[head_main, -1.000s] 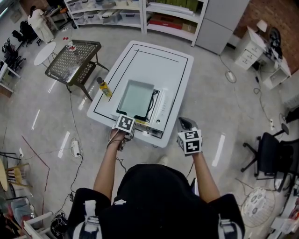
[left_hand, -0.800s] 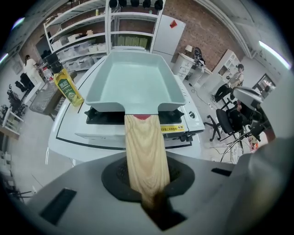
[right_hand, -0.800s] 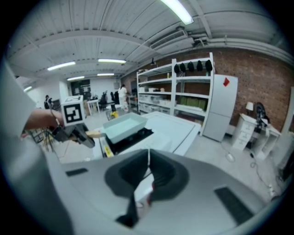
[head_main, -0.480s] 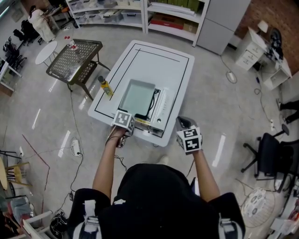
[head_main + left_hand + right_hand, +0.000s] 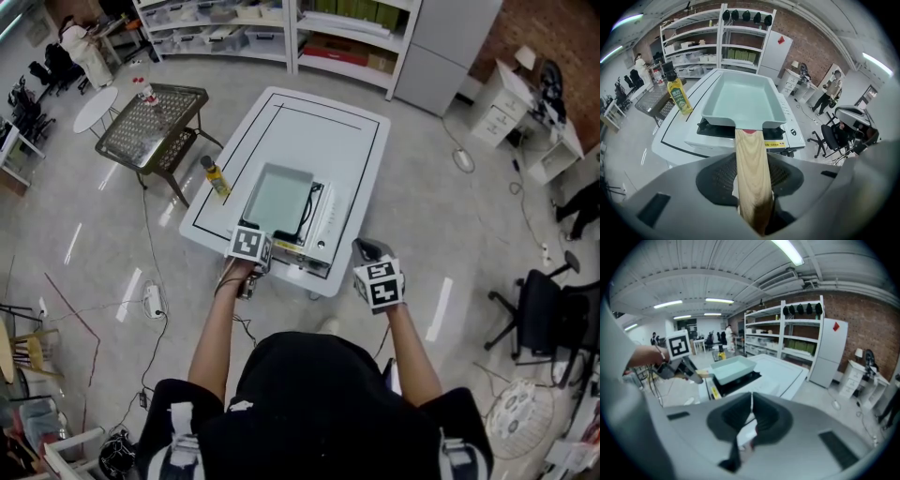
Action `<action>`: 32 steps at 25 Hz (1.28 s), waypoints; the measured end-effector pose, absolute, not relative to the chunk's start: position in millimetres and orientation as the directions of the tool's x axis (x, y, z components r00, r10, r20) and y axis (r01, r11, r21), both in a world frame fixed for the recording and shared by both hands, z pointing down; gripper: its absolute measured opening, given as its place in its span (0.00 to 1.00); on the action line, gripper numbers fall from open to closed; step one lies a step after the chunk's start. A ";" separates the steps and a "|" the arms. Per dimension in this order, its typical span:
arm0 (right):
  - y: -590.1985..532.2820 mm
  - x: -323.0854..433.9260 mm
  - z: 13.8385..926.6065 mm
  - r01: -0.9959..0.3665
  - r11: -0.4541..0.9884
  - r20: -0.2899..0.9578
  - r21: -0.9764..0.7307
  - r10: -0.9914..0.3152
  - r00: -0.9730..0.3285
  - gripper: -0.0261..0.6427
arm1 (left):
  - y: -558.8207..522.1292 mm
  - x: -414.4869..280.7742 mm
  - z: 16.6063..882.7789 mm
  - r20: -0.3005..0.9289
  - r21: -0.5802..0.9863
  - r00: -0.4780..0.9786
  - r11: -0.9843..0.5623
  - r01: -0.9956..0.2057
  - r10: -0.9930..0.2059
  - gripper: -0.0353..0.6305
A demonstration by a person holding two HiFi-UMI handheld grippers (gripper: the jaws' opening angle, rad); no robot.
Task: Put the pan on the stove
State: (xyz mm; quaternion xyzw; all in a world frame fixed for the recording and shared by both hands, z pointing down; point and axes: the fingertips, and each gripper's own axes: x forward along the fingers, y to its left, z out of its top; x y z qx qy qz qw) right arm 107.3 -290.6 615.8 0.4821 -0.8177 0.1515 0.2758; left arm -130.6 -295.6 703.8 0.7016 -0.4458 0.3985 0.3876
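Left gripper view: tongs (image 5: 752,177) just parted round pan handle (image 5: 750,154) — right (image 5: 751,414) closed; bottle (image 5: 678,96) nearby.

A pale green pan (image 5: 277,199) sits on the white stove (image 5: 323,220) at the near end of the white table (image 5: 319,131) — a yellow bottle (image 5: 216,178) stands by the table's left edge. The left gripper (image 5: 253,248) is at the pan's near end, its jaws just been opening with the handle between them. The right gripper (image 5: 367,251) hangs just off the table's near right corner, apart from the stove.

Matt pan (image 5: 740,98); pale wooden handle (image 5: 751,173)
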 end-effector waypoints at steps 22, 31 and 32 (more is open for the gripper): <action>-303.3 82.0 550.5 -0.876 0.482 0.449 -0.010 -0.781 -0.435 0.09 | -295.5 -133.5 559.2 0.613 0.149 0.365 -0.350 -0.925 -0.701 0.11; -315.0 85.8 492.1 -0.920 0.392 0.320 -0.001 -0.871 -0.372 0.09 | -296.1 -107.6 496.5 0.378 0.057 0.410 -0.421 -0.905 -0.830 0.09; -315.0 84.9 486.9 -0.920 0.392 0.311 -0.006 -0.873 -0.375 0.09 | -296.2 -104.3 490.5 0.358 0.043 0.412 -0.426 -0.904 -0.838 0.09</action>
